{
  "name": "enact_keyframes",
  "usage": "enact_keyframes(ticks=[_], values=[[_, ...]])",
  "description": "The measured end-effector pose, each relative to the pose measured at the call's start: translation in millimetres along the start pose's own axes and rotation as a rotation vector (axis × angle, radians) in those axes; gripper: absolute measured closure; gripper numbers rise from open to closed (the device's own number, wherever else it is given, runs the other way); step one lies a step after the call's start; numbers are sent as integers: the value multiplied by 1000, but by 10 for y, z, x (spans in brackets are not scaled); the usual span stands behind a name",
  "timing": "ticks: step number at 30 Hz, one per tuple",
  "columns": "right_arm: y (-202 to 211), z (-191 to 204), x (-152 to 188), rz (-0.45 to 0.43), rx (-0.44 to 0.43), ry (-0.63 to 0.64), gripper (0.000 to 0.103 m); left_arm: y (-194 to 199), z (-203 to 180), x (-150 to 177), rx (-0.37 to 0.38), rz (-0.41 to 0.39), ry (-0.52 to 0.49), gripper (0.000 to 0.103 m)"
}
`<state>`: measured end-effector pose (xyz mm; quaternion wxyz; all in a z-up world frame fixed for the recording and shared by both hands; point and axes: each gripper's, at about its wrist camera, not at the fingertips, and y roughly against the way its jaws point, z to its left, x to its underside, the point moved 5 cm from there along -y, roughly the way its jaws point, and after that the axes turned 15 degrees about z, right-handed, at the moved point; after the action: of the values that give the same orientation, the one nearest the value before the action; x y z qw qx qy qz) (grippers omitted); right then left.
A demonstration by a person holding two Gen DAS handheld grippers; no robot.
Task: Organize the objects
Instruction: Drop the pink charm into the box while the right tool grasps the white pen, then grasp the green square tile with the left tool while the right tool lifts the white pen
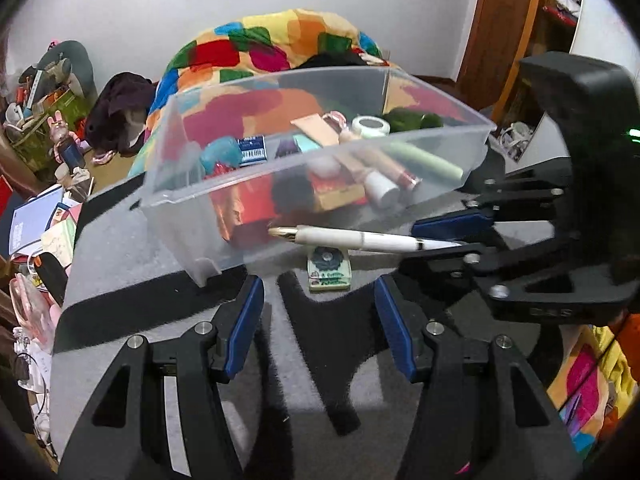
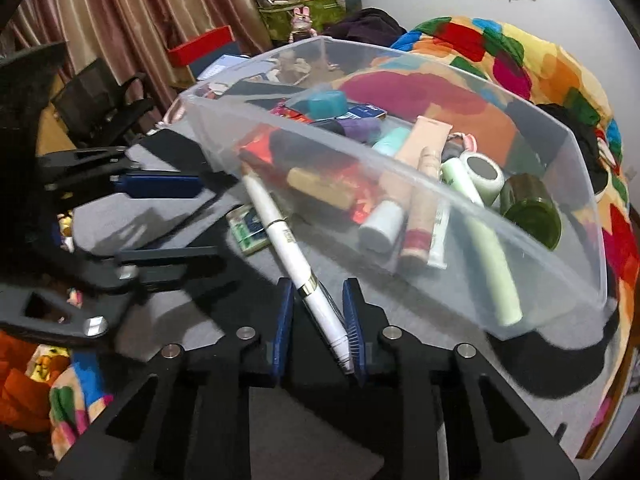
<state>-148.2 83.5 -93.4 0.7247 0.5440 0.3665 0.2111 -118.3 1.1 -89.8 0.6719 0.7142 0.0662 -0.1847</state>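
Note:
A clear plastic bin stands on a grey and black mat and holds several cosmetic tubes, bottles and boxes. My right gripper is shut on the rear end of a white pen, held level just outside the bin's near wall. My left gripper is open and empty, low over the mat, in front of a small green tin lying under the pen.
A bed with a multicoloured blanket lies behind the bin. Books and clutter are at the left. A black chair and curtains stand beyond the mat's far edge.

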Motion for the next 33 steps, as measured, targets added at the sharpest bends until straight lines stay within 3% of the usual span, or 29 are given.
enact_keyframes(ticks=[9,16,18,24,33], values=[[149,29,414,-13,25,-12,92,-150,-53,-59,-18,31,1,46],[231,11,646,-36,45,-41,93,-198,-47,-185,-55,36,20,46],[235,17,668,-37,45,-43,93,-244,-53,-207,-58,56,18,58],[219,55,608,-44,67,-58,89,-253,-121,-177,-49,55,-6,79],[202,72,519,-78,134,-80,93,-93,-159,46,4,-5,13,79]])
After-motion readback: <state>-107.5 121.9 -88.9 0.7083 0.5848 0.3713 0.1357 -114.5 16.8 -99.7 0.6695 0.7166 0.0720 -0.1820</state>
